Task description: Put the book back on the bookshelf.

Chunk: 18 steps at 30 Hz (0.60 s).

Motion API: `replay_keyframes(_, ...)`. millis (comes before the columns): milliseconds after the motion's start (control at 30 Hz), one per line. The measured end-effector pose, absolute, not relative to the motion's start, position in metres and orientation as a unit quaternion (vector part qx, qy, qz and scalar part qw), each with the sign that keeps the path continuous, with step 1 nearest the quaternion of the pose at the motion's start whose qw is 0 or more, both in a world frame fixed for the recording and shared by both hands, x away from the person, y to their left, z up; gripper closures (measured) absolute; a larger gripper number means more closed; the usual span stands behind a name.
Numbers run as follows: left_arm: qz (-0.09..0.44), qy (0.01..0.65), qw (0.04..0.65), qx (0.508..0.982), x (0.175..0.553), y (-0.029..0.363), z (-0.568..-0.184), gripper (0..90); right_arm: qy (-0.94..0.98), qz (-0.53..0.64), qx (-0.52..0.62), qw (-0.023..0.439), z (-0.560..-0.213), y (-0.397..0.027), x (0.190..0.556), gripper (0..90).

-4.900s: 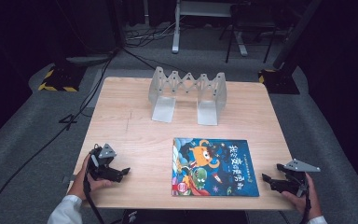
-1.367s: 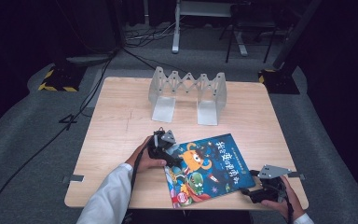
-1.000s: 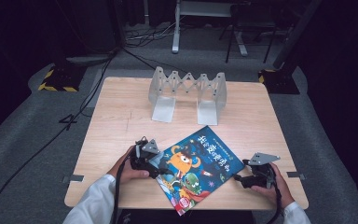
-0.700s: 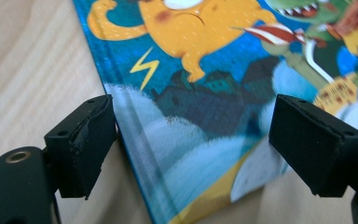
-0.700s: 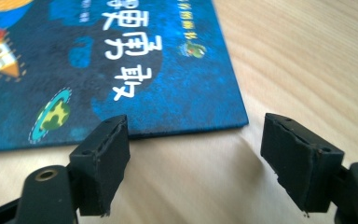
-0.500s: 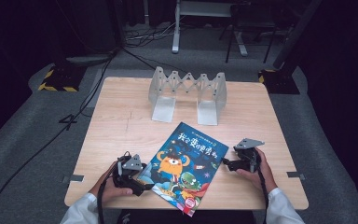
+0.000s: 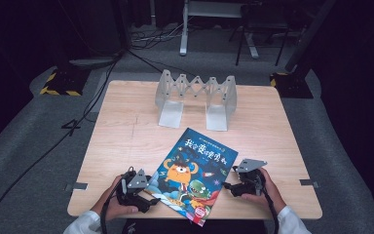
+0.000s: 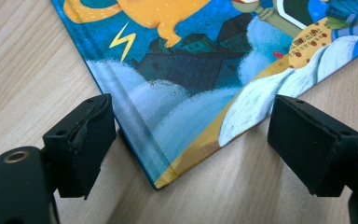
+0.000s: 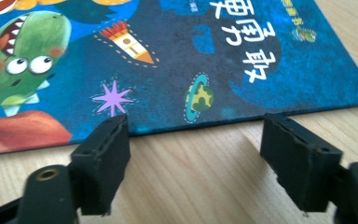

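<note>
A colourful picture book lies tilted on the wooden table, and its near corner juts a little over the front edge. My left gripper sits at the book's lower left corner. In the left gripper view that corner of the book lies between the wide-open jaws of the left gripper. My right gripper points at the book's right edge. In the right gripper view the book ends just at the tips of the right gripper, whose jaws have just opened a little more with nothing between them.
A grey folding rack stands at the back middle of the table. Bare wood lies left and right of the book. Cables run over the dark floor to the left, and a metal stand stands behind the table.
The book has turned further anticlockwise and slid toward the front edge. My left gripper moved nearer to me at the book's corner. My right gripper moved left to the book's edge.
</note>
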<state>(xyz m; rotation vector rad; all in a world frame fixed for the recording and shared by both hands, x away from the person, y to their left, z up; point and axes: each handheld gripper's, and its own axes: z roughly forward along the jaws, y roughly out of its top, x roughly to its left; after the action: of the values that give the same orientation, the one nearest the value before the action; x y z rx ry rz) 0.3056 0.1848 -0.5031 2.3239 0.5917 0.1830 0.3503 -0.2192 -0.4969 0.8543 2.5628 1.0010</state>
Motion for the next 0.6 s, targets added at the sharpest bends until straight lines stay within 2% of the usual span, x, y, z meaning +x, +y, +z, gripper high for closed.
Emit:
replay_keyframes(67, 0.061, 0.227, 0.365, 0.901, 0.304, 0.185, -0.503, 15.8, 0.880, 0.344, 0.302, 0.126, -0.498, -0.221, 0.357, 18.2)
replay_keyframes(267, 0.049, 0.219, 0.372, 0.900, 0.300, 0.181, -0.503, 17.4, 0.872, 0.334, 0.324, 0.151, -0.497, -0.219, 0.373, 19.4)
replay_keyframes(433, 0.042, 0.224, 0.381, 0.896, 0.300, 0.180, -0.504, 17.4, 0.869, 0.333, 0.333, 0.150, -0.497, -0.221, 0.380, 17.9)
replay_keyframes(600, 0.041, 0.215, 0.379, 0.899, 0.294, 0.173, -0.504, 17.3, 0.863, 0.338, 0.340, 0.159, -0.497, -0.224, 0.375, 24.1)
